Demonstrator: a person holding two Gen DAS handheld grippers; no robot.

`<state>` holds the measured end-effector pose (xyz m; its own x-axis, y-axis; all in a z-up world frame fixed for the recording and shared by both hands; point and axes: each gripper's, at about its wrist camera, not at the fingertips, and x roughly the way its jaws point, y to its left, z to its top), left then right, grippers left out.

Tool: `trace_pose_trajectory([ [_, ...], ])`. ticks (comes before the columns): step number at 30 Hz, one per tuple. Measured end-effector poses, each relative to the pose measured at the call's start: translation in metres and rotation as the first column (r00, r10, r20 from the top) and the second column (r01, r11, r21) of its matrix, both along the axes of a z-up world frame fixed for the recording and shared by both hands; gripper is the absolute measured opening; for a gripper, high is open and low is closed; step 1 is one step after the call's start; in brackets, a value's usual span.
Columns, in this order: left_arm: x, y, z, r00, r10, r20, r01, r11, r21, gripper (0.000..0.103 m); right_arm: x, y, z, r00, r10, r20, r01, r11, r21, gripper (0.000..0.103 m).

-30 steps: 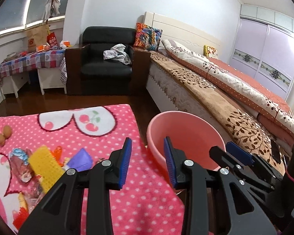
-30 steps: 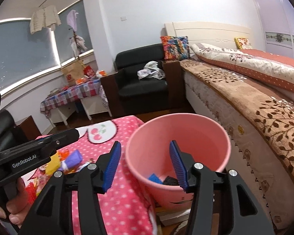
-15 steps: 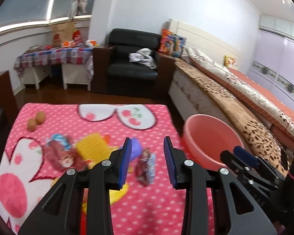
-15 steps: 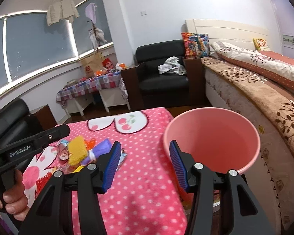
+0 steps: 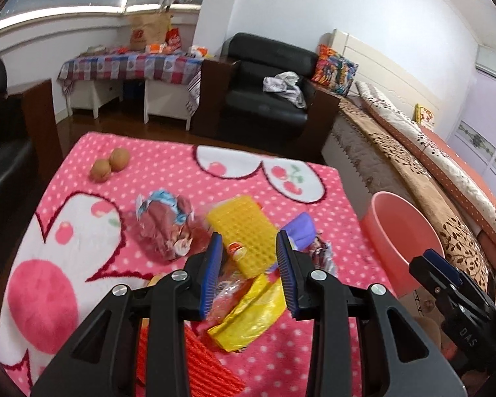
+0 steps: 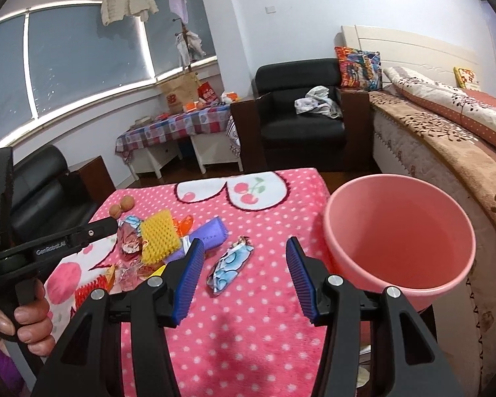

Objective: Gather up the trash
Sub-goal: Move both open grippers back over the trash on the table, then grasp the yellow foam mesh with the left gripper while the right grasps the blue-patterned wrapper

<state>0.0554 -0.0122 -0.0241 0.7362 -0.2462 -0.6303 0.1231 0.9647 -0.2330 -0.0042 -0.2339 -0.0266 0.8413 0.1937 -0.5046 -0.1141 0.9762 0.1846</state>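
Crinkly snack wrappers [image 5: 168, 228] sit piled on the pink polka-dot blanket [image 5: 82, 178] beside a pink plastic bucket [image 6: 400, 235]. Left gripper [image 5: 248, 264] hovers over them spread wide, hiding part of the pile; right gripper [image 6: 244, 276] is spread too, holding nothing.

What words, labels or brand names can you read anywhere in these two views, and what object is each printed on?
"GenRobot.AI": on the left gripper, along its arm in the right wrist view.
"DAS": on the right gripper, on its body in the left wrist view.
Print on the purple wrapper and paper bag: too small or blurred to read.
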Motion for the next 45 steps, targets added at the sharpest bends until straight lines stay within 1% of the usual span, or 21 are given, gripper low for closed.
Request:
trace_pose_trajectory([
  [9, 0.033, 0.003, -0.033, 0.992, 0.042, -0.120, -0.045, 0.999, -0.016, 0.034, 0.015, -0.001, -0.012, 0.999, 0.015, -0.039, -0.015, 1.000, 0.007, 0.051],
  [17, 0.059, 0.000, -0.046, 0.985, 0.055, -0.162, -0.060, 0.998, -0.024, 0.034, 0.028, 0.001, -0.021, 0.997, 0.025, -0.067, -0.025, 1.000, 0.009, 0.051],
  [22, 0.064, 0.000, -0.048, 0.984, 0.044, -0.171, -0.054, 0.997, -0.053, 0.033, 0.035, 0.006, -0.026, 0.996, 0.031, -0.082, -0.031, 1.000, 0.005, 0.051],
  [24, 0.064, 0.000, -0.048, 0.985, 0.032, -0.171, -0.043, 0.997, -0.066, 0.015, 0.037, 0.008, -0.028, 0.995, 0.034, -0.089, -0.034, 0.999, 0.006, 0.051],
  [25, 0.064, 0.000, -0.048, 0.985, 0.027, -0.172, -0.040, 0.996, -0.075, 0.014, 0.038, 0.010, -0.029, 0.995, 0.036, -0.093, -0.036, 0.999, 0.006, 0.051],
  [26, 0.063, 0.001, -0.047, 0.986, 0.026, -0.166, -0.040, 0.996, -0.080, 0.011, 0.040, 0.011, -0.030, 0.995, 0.038, -0.095, -0.038, 0.999, 0.005, 0.051],
  [27, 0.061, 0.001, -0.045, 0.987, 0.024, -0.159, -0.037, 0.996, -0.080, 0.010, 0.041, 0.012, -0.030, 0.994, 0.040, -0.097, -0.039, 0.999, 0.004, 0.051],
  [30, 0.056, 0.002, -0.039, 0.990, 0.017, -0.137, -0.029, 0.996, -0.084, 0.010, 0.045, 0.016, -0.032, 0.994, 0.047, -0.103, -0.047, 0.999, 0.002, 0.051],
  [34, 0.046, 0.009, -0.024, 0.996, 0.018, -0.087, -0.027, 0.995, -0.100, 0.009, 0.050, 0.021, -0.036, 0.991, 0.055, -0.121, -0.053, 0.998, 0.014, 0.051],
  [39, 0.034, 0.017, -0.008, 1.000, 0.019, -0.025, -0.021, 0.994, -0.111, 0.009, 0.061, 0.024, -0.044, 0.984, 0.064, -0.166, -0.059, 0.998, 0.036, 0.051],
  [45, 0.028, 0.025, 0.002, 1.000, 0.019, -0.003, -0.019, 0.992, -0.124, 0.009, 0.078, 0.038, -0.054, 0.968, 0.082, -0.236, -0.077, 0.997, 0.027, 0.051],
])
